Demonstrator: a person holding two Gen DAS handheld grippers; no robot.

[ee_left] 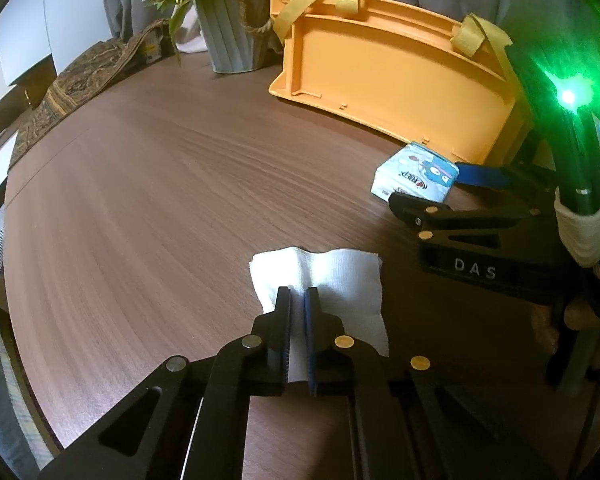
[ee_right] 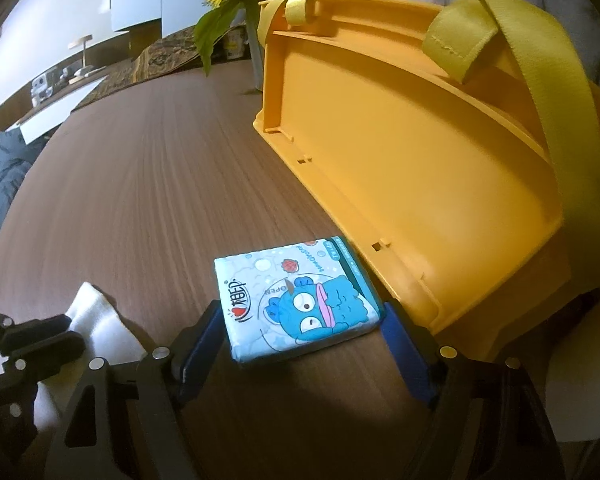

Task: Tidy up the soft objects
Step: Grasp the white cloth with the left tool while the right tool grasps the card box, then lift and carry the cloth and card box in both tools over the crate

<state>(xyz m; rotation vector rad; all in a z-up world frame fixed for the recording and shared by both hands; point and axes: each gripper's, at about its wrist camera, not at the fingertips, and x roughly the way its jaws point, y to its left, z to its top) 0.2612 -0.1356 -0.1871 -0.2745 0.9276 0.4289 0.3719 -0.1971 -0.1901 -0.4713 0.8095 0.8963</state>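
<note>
The left tool (ee_left: 299, 293) is clenched on a fold of the white cloth (ee_left: 340, 276), which lies flat on the brown wood-grain desk (ee_left: 140, 208). To its right, the right tool (ee_right: 302, 312) stands released, its blue pads on either side of the near edge of a tissue pack (ee_right: 296, 300) printed with a blue cartoon creature, the pack resting on the desk just beside the low front edge of the orange bin (ee_right: 420, 140). That bin has yellow straps (ee_right: 540, 80), and beyond it a grey vase of sunflowers (ee_left: 228, 36) stands near a patterned runner (ee_left: 80, 76).
</note>
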